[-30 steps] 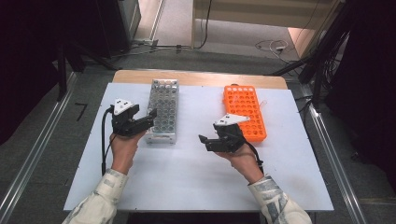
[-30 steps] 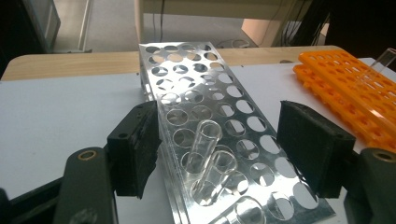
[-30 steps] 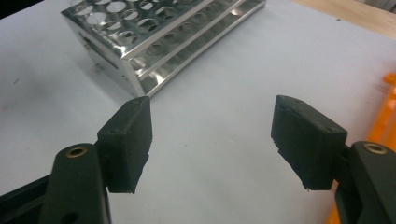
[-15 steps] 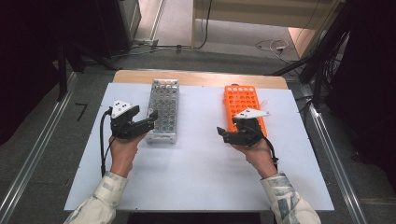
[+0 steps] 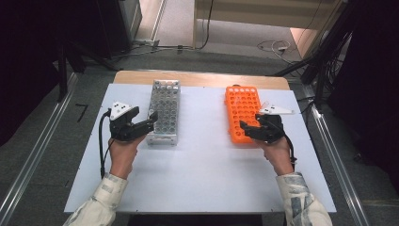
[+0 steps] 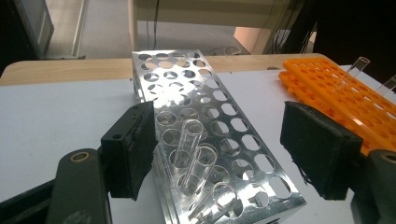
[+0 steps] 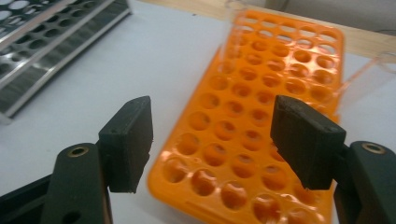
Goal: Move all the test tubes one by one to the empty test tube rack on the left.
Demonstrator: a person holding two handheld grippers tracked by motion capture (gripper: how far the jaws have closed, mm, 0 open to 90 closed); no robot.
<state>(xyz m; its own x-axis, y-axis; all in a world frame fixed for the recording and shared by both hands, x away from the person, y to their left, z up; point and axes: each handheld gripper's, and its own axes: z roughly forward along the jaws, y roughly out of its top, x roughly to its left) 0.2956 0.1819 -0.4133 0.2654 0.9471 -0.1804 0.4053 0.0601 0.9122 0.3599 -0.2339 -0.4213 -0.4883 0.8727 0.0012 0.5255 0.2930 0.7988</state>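
Observation:
A silver metal tube rack [image 5: 163, 109] stands left of centre on the white table, and an orange plastic rack [image 5: 242, 112] stands to its right. My left gripper [image 5: 149, 123] is open at the metal rack's near left corner. In the left gripper view its jaws [image 6: 224, 154] straddle the metal rack's [image 6: 219, 116] near end, where three clear test tubes [image 6: 200, 169] stand in holes by the left pad [image 6: 133, 149]. My right gripper [image 5: 244, 129] is open at the orange rack's near right corner. Its jaws [image 7: 212, 140] frame the orange rack [image 7: 261, 98], touching nothing. A clear tube [image 7: 231, 28] stands at the orange rack's far end.
The white table top [image 5: 202, 165] lies on a wooden board [image 5: 197, 79]. Two clear tubes [image 6: 348, 74] lean in the orange rack [image 6: 327, 88]. Cables run along the floor behind the table, and metal rails flank it on both sides.
My right gripper has moved right from the table's middle to the orange rack's near end. The left gripper has stayed by the metal rack.

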